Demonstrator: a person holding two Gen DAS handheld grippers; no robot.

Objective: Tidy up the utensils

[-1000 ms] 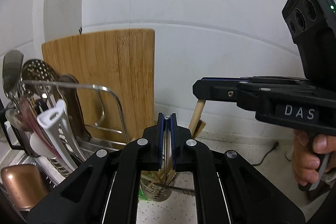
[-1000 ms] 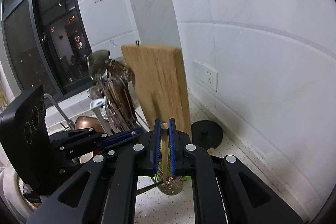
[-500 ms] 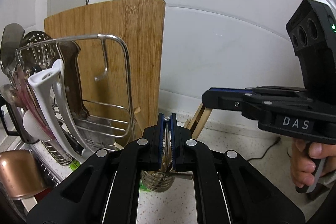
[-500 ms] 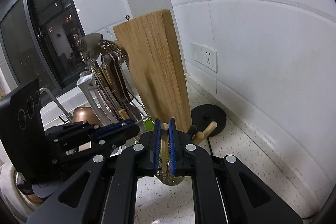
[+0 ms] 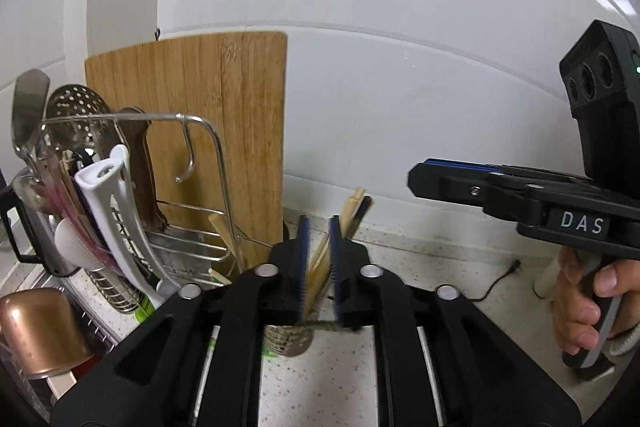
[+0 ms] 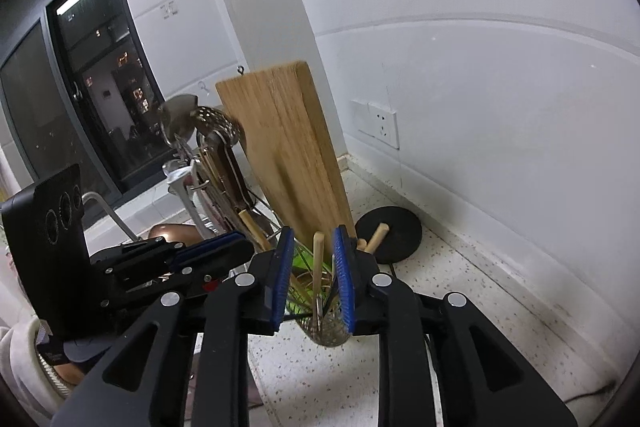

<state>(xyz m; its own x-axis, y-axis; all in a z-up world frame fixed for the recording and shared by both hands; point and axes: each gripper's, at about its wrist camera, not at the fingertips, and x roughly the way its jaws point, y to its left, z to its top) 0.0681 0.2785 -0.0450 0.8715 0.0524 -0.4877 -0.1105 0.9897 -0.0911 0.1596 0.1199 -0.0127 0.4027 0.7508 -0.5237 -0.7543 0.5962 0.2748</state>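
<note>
Wooden stick (image 6: 318, 259) stands between parted right gripper (image 6: 312, 247) fingers — untouched.

Both grippers are open now; a moment ago each was shut on a stick. The right gripper (image 6: 312, 259) has let go of its wooden chopstick (image 6: 318, 259), which now stands in the metal cup (image 6: 328, 331). The left gripper (image 5: 319, 259) has let go too.
</note>
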